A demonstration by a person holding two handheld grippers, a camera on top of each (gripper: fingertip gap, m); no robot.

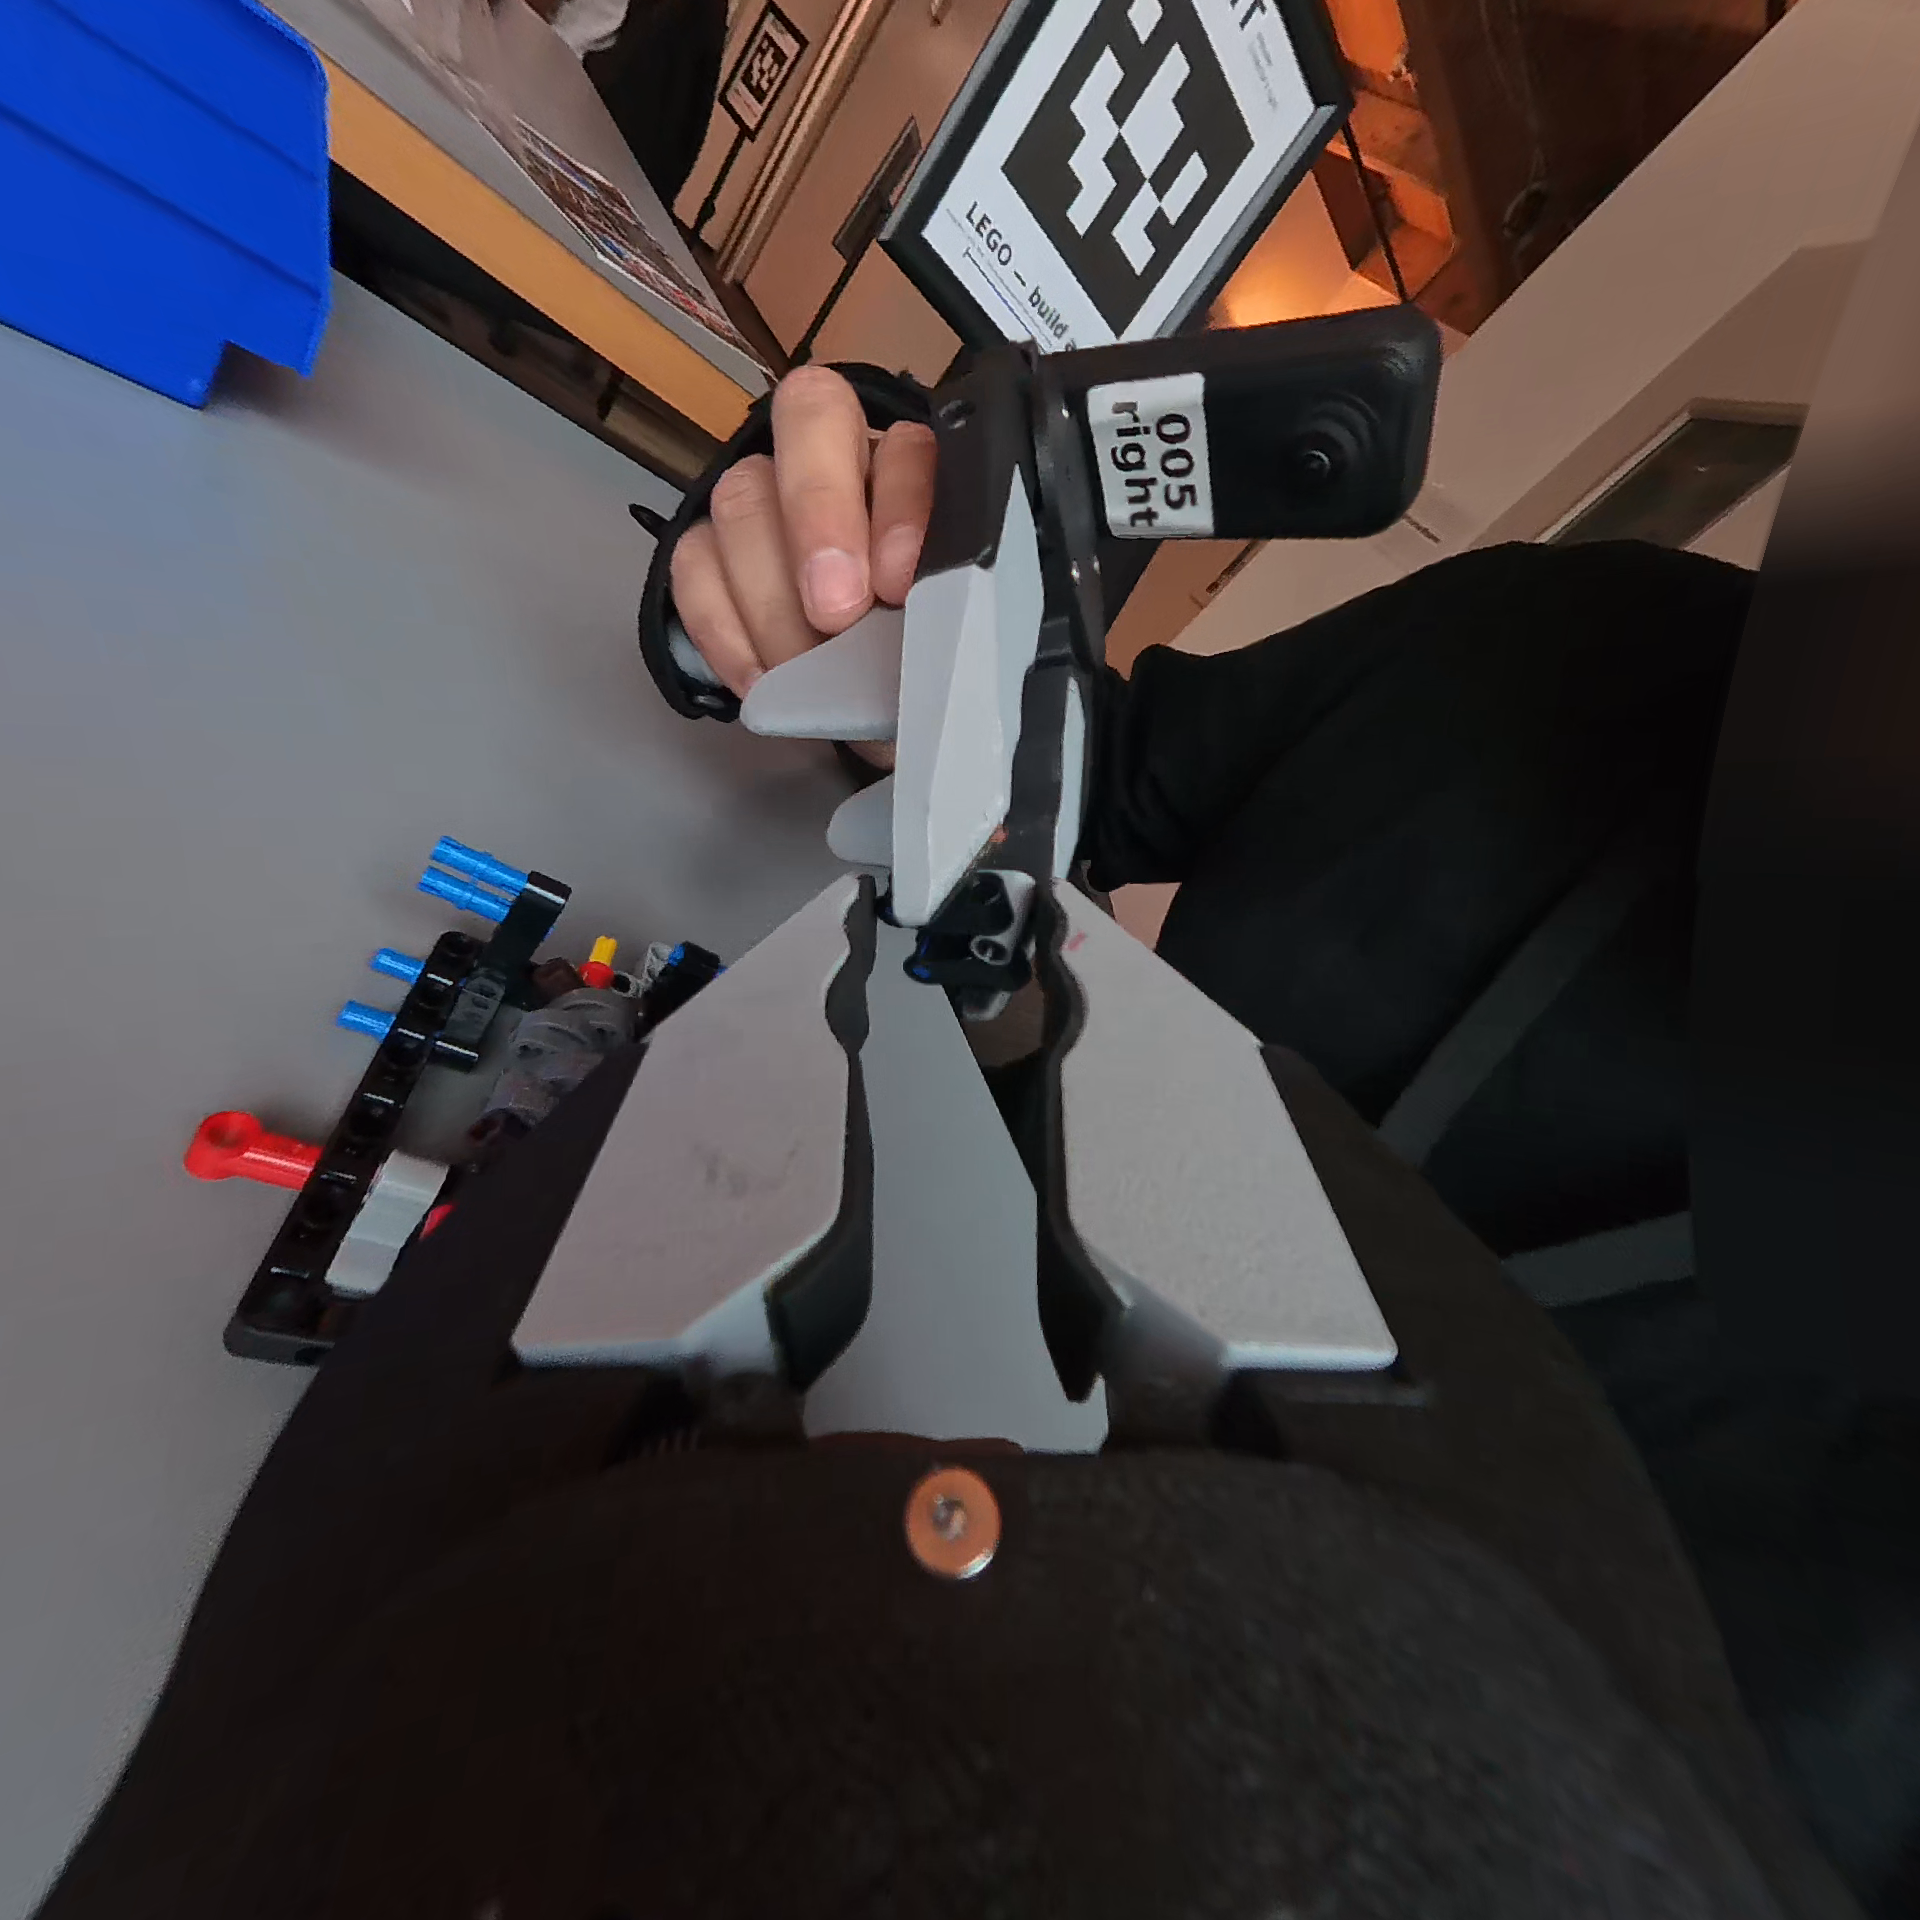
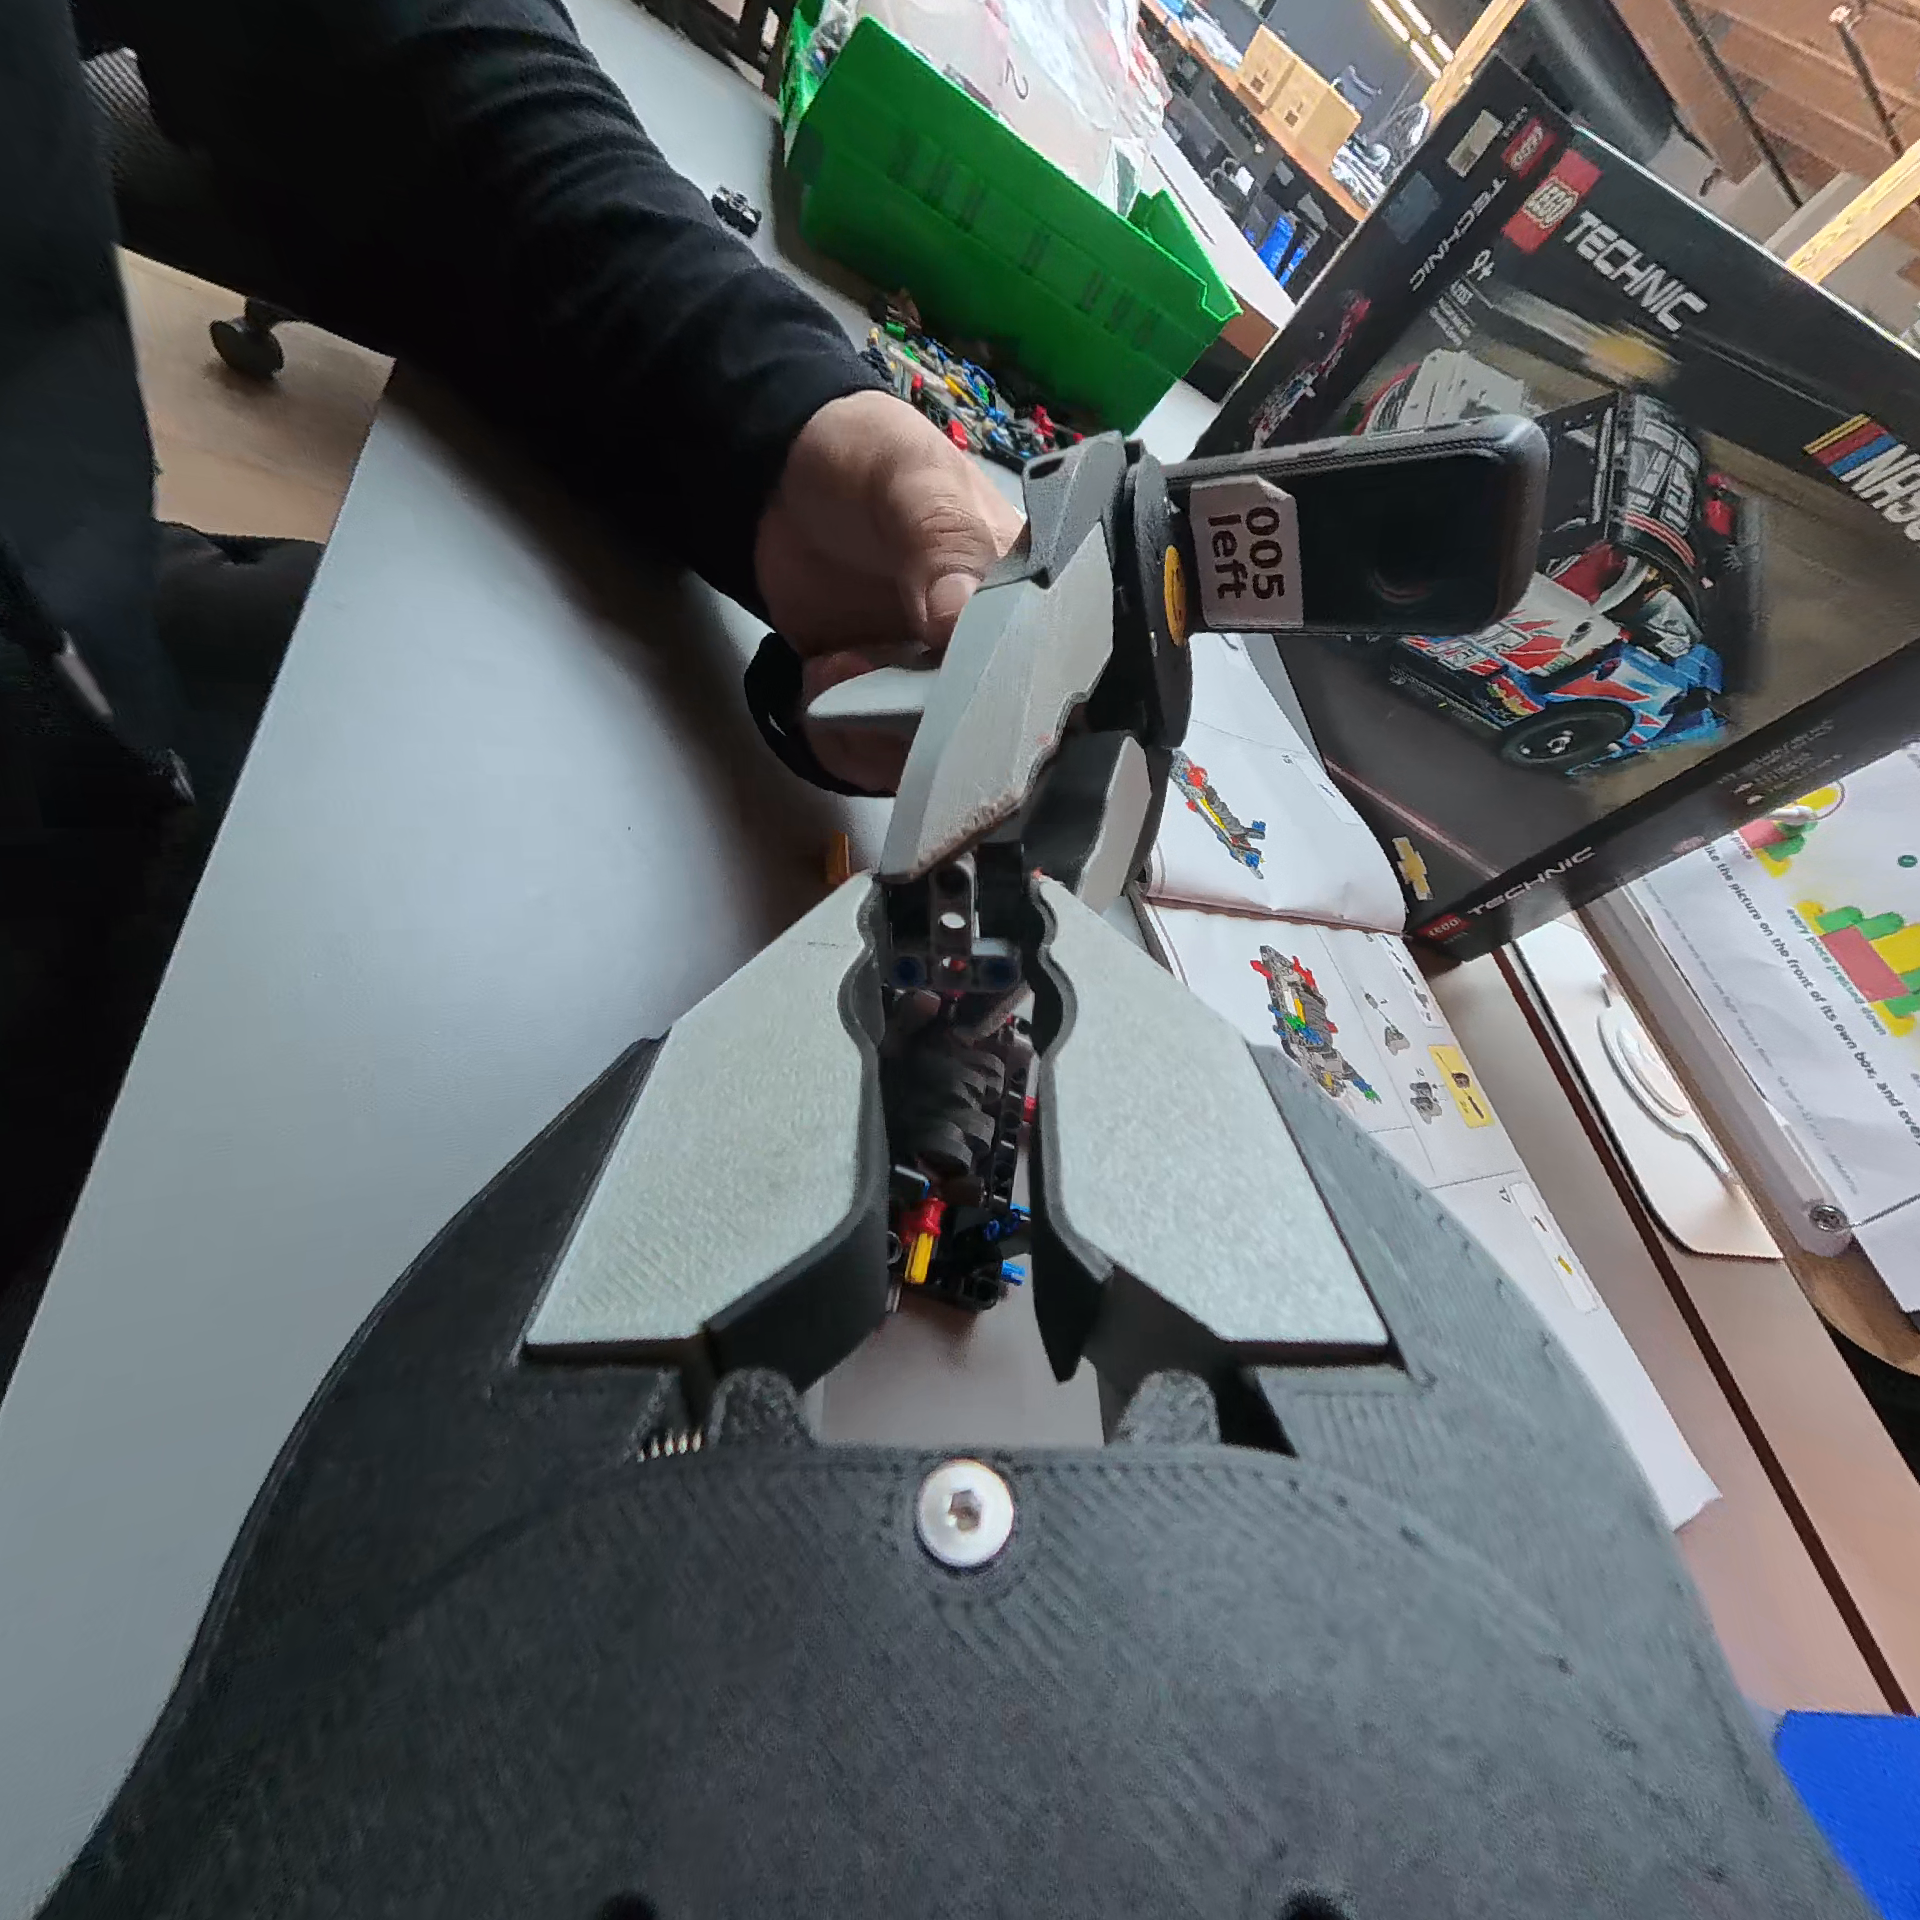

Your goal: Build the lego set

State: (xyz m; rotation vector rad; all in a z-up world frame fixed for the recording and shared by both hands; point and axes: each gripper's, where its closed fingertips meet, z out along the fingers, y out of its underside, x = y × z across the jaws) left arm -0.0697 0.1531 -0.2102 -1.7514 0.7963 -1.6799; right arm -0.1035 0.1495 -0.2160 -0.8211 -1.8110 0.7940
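A small black and grey Technic piece (image 1: 977,935) with blue pins sits between the tips of both grippers above the grey table (image 1: 260,675). My left gripper (image 1: 956,904) closes on it from below in the left wrist view. My right gripper (image 2: 961,899) closes on the same piece (image 2: 956,935), and the left gripper reaches it from above there. The part-built chassis (image 1: 416,1091), a long black beam with blue pins and a red connector, lies on the table to the left, partly hidden by my left finger. It also shows through the right fingers' gap (image 2: 966,1132).
A blue bin (image 1: 156,177) stands at the table's far left and a framed marker card (image 1: 1122,156) behind. The set's box (image 2: 1610,540), an open instruction booklet (image 2: 1320,997), a green bin (image 2: 987,229) and a loose parts pile (image 2: 956,384) lie beyond. The person's black sleeves flank the grippers. My two grippers' fingertips are within a few centimetres of each other.
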